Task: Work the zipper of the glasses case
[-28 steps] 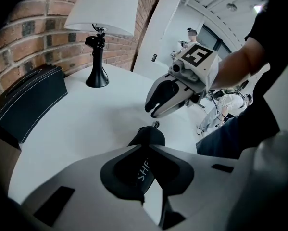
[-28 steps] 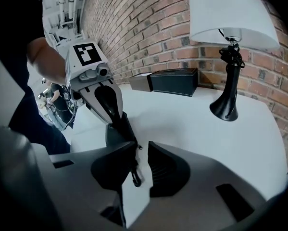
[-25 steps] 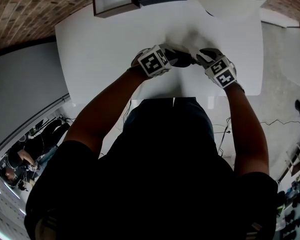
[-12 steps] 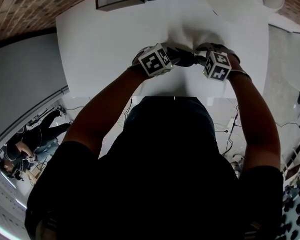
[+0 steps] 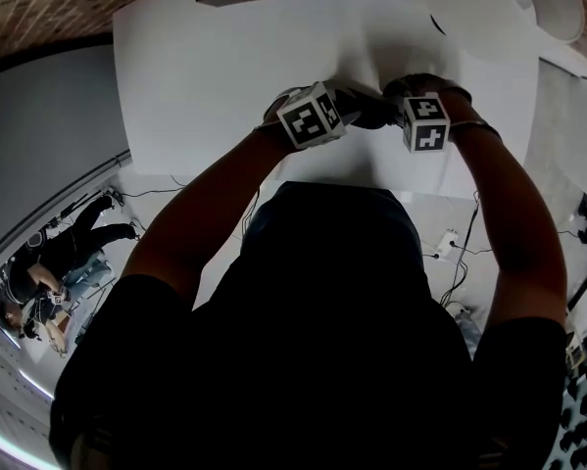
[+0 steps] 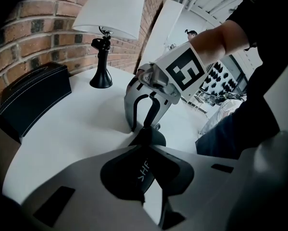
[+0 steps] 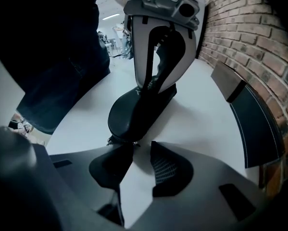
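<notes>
A white table (image 5: pixel 205 76) fills the upper head view, and a person leans over it with both arms reaching toward 12 o'clock. A dark glasses case (image 7: pixel 139 112) lies flat on the table between two hand-held grippers. One gripper is at its 9 o'clock end and the other at its 3 o'clock end.

The left gripper (image 6: pixel 144 150) is clenched, its pads pressed together on the near end of the case to pin it in place. The right gripper (image 7: pixel 140 150) is released. Its jaws have just been opening, and only bare table shows between them. The case end sits just beyond its tips at 12 o'clock, close to the 10 o'clock pad. A small metal glint there (image 7: pixel 133 143) is probably the zipper pull.

The step appears to be lining up on the pull before gripping it. The next move probably calls for easing the right jaws forward around that tab, closing them, then drawing along the zipper line while the left gripper holds the case firm.
</notes>
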`<action>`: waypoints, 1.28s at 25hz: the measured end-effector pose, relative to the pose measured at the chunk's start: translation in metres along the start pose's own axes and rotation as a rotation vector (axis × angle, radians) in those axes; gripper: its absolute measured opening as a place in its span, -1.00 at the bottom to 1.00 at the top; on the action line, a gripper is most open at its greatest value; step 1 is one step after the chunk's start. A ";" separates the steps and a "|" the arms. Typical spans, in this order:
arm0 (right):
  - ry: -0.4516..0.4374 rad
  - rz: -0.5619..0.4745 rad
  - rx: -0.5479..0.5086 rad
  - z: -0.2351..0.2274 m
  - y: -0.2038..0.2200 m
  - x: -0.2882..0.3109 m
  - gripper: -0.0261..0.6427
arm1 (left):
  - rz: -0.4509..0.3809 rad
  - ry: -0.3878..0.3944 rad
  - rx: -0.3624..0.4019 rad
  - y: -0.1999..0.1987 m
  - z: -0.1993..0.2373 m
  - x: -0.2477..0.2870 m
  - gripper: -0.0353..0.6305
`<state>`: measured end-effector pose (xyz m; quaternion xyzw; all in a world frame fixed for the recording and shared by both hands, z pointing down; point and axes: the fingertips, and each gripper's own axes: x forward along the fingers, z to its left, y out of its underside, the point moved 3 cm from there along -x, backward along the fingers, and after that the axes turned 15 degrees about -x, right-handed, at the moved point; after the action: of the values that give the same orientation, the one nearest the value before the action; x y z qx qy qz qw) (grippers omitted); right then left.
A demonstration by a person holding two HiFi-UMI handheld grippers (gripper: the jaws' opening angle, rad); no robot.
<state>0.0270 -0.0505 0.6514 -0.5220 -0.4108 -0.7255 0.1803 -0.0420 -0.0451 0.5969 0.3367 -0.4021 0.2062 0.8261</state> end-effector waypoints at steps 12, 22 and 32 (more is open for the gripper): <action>-0.082 0.008 -0.118 0.007 -0.006 0.002 -0.83 | -0.005 -0.001 0.007 0.002 0.000 -0.001 -0.74; -0.065 0.021 -0.062 0.008 -0.003 -0.003 -0.92 | 0.004 -0.010 0.011 0.003 -0.001 -0.001 -0.74; 0.014 0.039 0.020 0.012 -0.003 -0.005 -0.93 | 0.062 -0.065 0.127 0.002 -0.005 0.001 -0.69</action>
<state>0.0336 -0.0402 0.6473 -0.5228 -0.4063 -0.7215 0.2023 -0.0403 -0.0404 0.5963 0.3821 -0.4251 0.2458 0.7829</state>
